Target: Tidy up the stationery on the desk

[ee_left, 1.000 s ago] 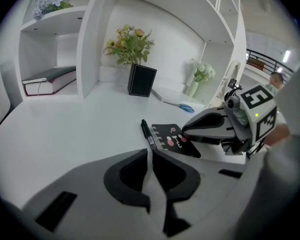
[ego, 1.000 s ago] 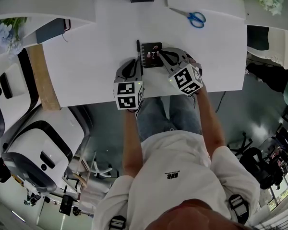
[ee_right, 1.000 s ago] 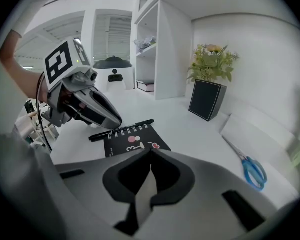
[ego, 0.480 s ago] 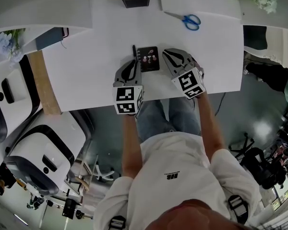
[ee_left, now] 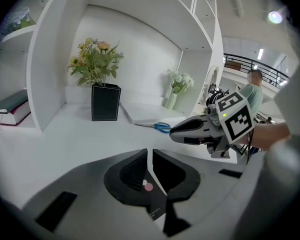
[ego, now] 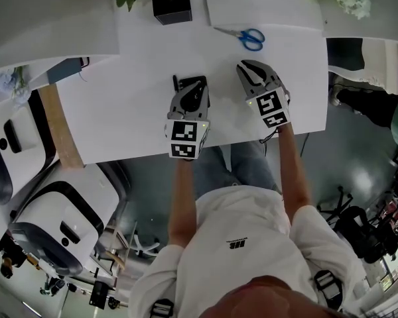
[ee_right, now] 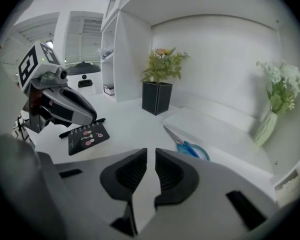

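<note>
- Left hand-held gripper (ee_left: 150, 158): jaws drawn in to a thin slit, pinching the edge of the small black notebook (ee_right: 87, 138). The cover's pink dot shows right at the pinch.
- The notebook sits at the near middle of the white counter (ego: 119, 111), low over it or just touching. I cannot tell which.
- A black pen (ee_right: 72, 130) lies along the notebook's spiral edge, touching or just beside it.
- Right hand-held gripper (ee_right: 150, 156): jaws pressed nearly together with nothing between them, only bare counter showing through. It is held just beside the left one.
- Blue-handled scissors (ego: 242, 36) lie farther back on the counter, well apart from the notebook. The black holder (ego: 171, 2) stands at the back by the flowers.
- Step in hand, as I judge it: taking up the notebook.
- To do it well:
  - Keep the pinch firm and lift straight up, so the thin cover does not slide out.
  - Watch that the spiral does not drag the pen along.
  - Keep the cover level during the carry.
  - The free right side looks best placed for the pen or the scissors, probably bound for the holder.
</note>
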`<act>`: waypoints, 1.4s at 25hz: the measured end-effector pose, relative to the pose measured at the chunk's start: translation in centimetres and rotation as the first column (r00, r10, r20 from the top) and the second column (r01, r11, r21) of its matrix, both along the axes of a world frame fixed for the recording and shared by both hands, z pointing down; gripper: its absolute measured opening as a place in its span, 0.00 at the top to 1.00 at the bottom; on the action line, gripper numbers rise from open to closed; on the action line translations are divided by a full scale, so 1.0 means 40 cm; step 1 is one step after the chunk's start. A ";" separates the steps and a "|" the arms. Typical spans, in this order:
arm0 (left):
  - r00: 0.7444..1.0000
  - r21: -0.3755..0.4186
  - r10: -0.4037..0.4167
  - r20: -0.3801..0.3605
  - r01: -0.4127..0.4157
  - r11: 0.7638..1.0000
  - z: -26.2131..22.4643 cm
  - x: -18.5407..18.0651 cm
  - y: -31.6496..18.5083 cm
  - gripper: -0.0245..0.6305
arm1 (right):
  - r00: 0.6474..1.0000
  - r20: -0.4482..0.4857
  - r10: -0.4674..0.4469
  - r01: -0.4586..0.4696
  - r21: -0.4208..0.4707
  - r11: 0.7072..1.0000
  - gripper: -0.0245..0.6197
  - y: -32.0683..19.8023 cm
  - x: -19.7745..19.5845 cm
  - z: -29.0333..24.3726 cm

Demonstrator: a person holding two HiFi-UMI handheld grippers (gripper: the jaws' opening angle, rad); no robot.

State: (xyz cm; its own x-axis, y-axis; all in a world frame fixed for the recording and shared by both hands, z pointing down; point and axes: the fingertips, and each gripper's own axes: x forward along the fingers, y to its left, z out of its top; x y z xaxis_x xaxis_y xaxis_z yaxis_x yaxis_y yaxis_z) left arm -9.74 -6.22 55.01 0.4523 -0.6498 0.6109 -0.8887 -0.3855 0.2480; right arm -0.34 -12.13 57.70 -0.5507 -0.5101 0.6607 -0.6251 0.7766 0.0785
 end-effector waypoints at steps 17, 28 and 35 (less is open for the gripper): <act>0.999 0.045 0.041 -0.025 -0.040 0.998 -0.044 0.174 -0.089 0.96 | 0.991 -0.128 -0.024 0.023 -0.014 1.000 0.86 -0.187 0.137 0.050; 1.000 0.046 0.012 -0.010 -0.012 0.999 -0.059 0.201 -0.105 0.96 | 0.984 -0.118 -0.135 0.126 -0.088 0.988 0.85 -0.197 0.124 0.084; 1.000 0.019 -0.004 0.007 0.003 1.000 -0.051 0.199 -0.096 0.96 | 0.987 -0.087 -0.139 0.127 -0.130 0.983 0.85 -0.198 0.113 0.093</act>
State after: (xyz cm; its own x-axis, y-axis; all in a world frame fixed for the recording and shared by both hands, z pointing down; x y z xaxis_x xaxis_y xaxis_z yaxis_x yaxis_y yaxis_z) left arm -1.78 -10.06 52.98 0.4460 -0.6631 0.6012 -0.8917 -0.3871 0.2346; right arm 4.20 -20.06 61.43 -0.5396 -0.3479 0.7666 -0.5101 0.8596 0.0310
